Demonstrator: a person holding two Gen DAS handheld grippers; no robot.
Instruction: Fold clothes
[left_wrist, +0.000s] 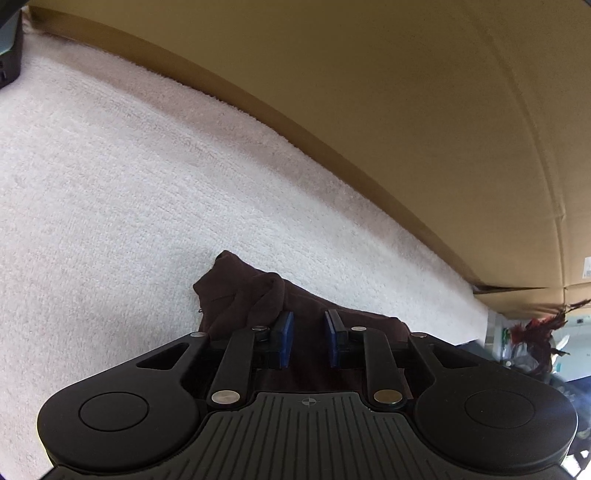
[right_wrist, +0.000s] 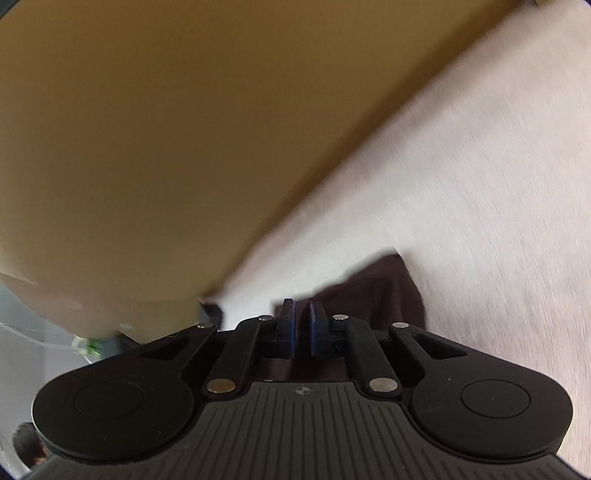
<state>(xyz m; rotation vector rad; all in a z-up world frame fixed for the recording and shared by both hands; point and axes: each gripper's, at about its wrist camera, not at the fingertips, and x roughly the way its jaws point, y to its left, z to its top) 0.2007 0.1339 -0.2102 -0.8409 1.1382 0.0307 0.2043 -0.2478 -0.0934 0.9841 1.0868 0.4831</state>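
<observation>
A dark brown garment (left_wrist: 240, 291) lies bunched on a white terry towel (left_wrist: 129, 192). My left gripper (left_wrist: 309, 325) sits low over it, its blue pads (left_wrist: 285, 332) close together with a thick fold of the brown cloth pinched between them. In the blurred right wrist view, the same brown garment (right_wrist: 384, 291) reaches across the fingers. My right gripper (right_wrist: 300, 317) is nearly closed, with a thin edge of the cloth between its pads (right_wrist: 287, 325). Most of the garment is hidden under both gripper bodies.
A tan cardboard wall (left_wrist: 406, 110) runs along the far edge of the towel, close ahead of both grippers (right_wrist: 147, 147). A dark box (left_wrist: 9, 48) stands at the far left corner. Beyond the towel's right end there is room clutter (left_wrist: 535, 332).
</observation>
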